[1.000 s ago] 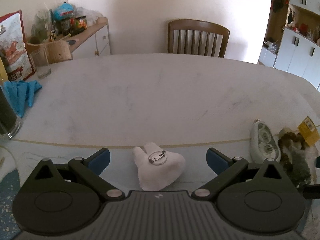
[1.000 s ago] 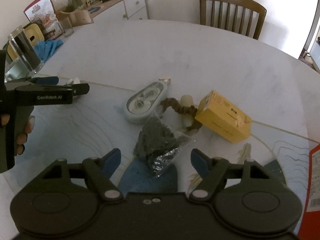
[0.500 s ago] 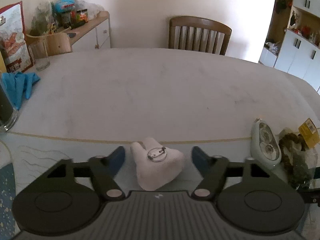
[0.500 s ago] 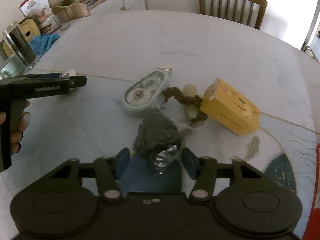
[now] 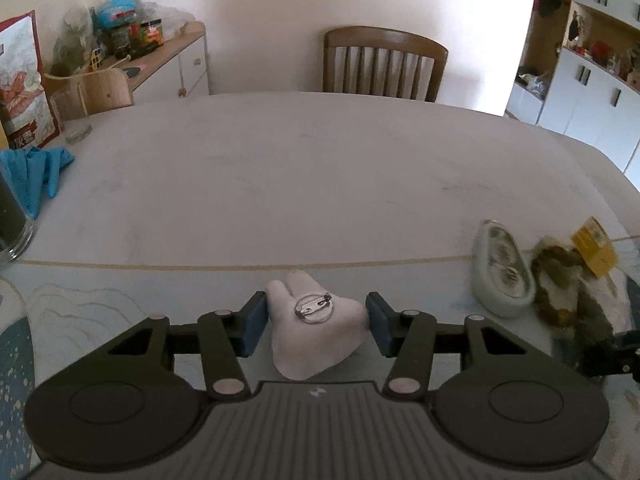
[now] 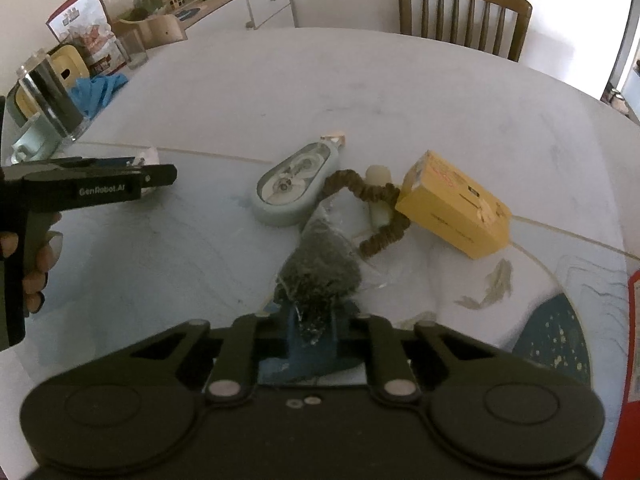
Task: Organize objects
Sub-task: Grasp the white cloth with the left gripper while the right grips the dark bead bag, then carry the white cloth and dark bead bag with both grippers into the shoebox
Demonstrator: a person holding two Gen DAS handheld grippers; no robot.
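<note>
Now both grippers point steeply down at the table (image 5: 320,168). The left gripper (image 5: 316,326) has its jaws on both sides of a white plush brooch (image 5: 320,340) that lies pin side up. The jaws have just been closing: the left pad touches the plush, but at the right pad I cannot tell whether there is contact. The right gripper (image 6: 316,334) has just closed its jaws, and they pinch the near end of a clear bag with dark grey stuff (image 6: 320,268), which lies on the table in front of it.

Only the right wrist view shows the left gripper from the side, held by a hand (image 6: 36,264) at the left edge. It also shows clearly the pale green tape dispenser (image 6: 296,188), the brown scrunchie (image 6: 376,216), a small cream tube (image 6: 378,196) and the yellow box (image 6: 456,208), close together beyond the bag. In the left wrist view these things are blurred at the right edge.

The table is oval and pale, with a printed cover at the near side. A wooden chair (image 5: 384,64) stands at the far edge, a blue cloth (image 5: 36,172) lies at the left, and a sideboard (image 5: 176,60) with clutter stands by the wall.
</note>
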